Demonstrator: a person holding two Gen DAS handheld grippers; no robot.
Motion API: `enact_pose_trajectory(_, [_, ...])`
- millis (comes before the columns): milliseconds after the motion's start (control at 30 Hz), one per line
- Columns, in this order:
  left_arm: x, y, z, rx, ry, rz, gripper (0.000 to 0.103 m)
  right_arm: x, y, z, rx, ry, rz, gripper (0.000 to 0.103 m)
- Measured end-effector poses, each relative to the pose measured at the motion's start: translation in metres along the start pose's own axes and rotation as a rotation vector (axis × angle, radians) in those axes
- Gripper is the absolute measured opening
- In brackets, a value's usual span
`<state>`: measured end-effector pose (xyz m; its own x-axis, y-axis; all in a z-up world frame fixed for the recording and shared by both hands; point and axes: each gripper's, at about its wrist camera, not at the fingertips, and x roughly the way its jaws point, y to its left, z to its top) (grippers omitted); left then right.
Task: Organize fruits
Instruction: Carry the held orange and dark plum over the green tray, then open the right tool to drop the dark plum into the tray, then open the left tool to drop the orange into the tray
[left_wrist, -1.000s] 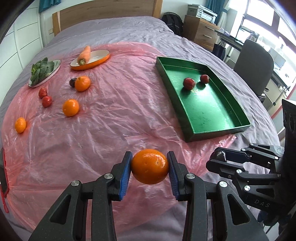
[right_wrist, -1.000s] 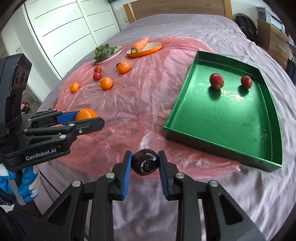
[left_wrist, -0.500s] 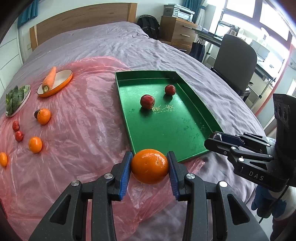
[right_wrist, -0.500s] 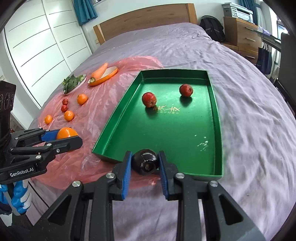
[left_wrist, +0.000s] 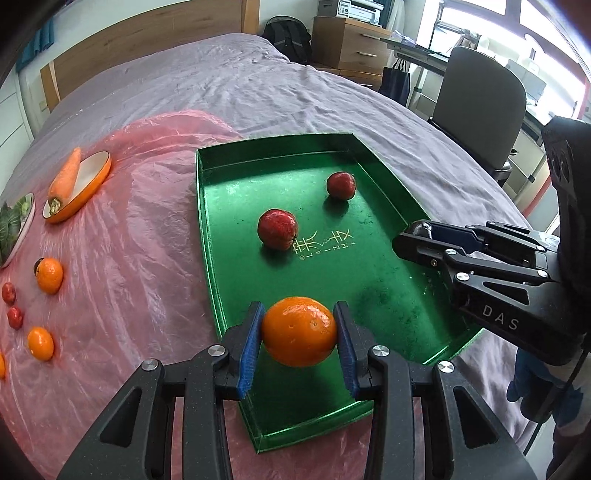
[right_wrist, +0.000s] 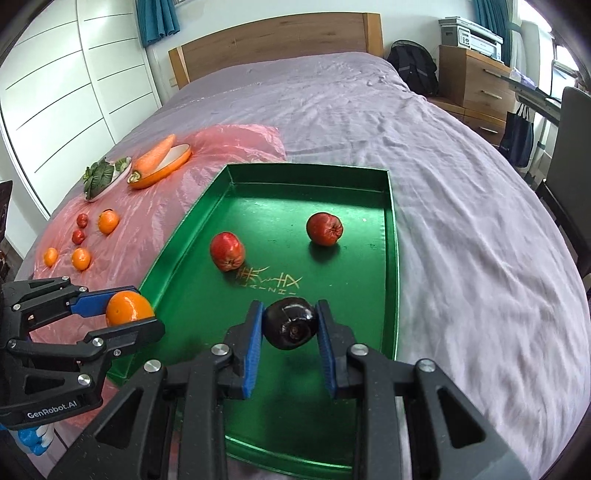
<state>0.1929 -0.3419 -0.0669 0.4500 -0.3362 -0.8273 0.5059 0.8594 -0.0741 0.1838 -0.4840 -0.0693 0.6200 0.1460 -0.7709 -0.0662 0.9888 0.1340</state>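
The left gripper (left_wrist: 298, 338) was clamped on an orange (left_wrist: 299, 331) over the near end of the green tray (left_wrist: 388, 192), seemingly to drop it inside. The right gripper (right_wrist: 289, 326) pinched a dark fruit (right_wrist: 290, 323) likewise. Two red fruits (left_wrist: 277, 229) lay toward twelve o'clock; loose oranges (left_wrist: 49, 275) waited at nine o'clock on the pink sheet (left_wrist: 140, 229).

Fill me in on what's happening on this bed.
A person is sorting fruit with two handheld grippers. The left gripper is clamped on an orange, the right gripper on a dark purple fruit, both over the near end of the green tray, which holds two red fruits. Several small oranges sit on the pink plastic sheet.
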Motion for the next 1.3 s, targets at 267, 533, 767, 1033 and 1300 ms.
enact_pose_trajectory(267, [0.026,-0.001,0.000,-0.018,0.030,-0.002,0.033,0.028,-0.013,0.006,-0.014,0.049,-0.050,0.040])
enact_pose_trajectory(533, [0.037,-0.001,-0.002,-0.025,0.042,-0.007,0.033,0.044,-0.013,-0.002,-0.029,0.083,-0.059,0.040])
enact_pose_trajectory(767, [0.038,0.001,0.000,-0.041,0.043,-0.014,0.034,0.047,-0.014,-0.004,-0.026,0.085,-0.063,0.040])
enact_pose_trajectory(1033, [0.028,-0.003,0.004,-0.014,0.020,-0.011,0.043,0.039,-0.010,-0.003,-0.027,0.068,-0.079,0.073])
enact_pose_trajectory(1300, [0.009,-0.003,0.008,-0.015,-0.004,-0.008,0.044,0.018,-0.005,0.003,-0.031,0.036,-0.084,0.077])
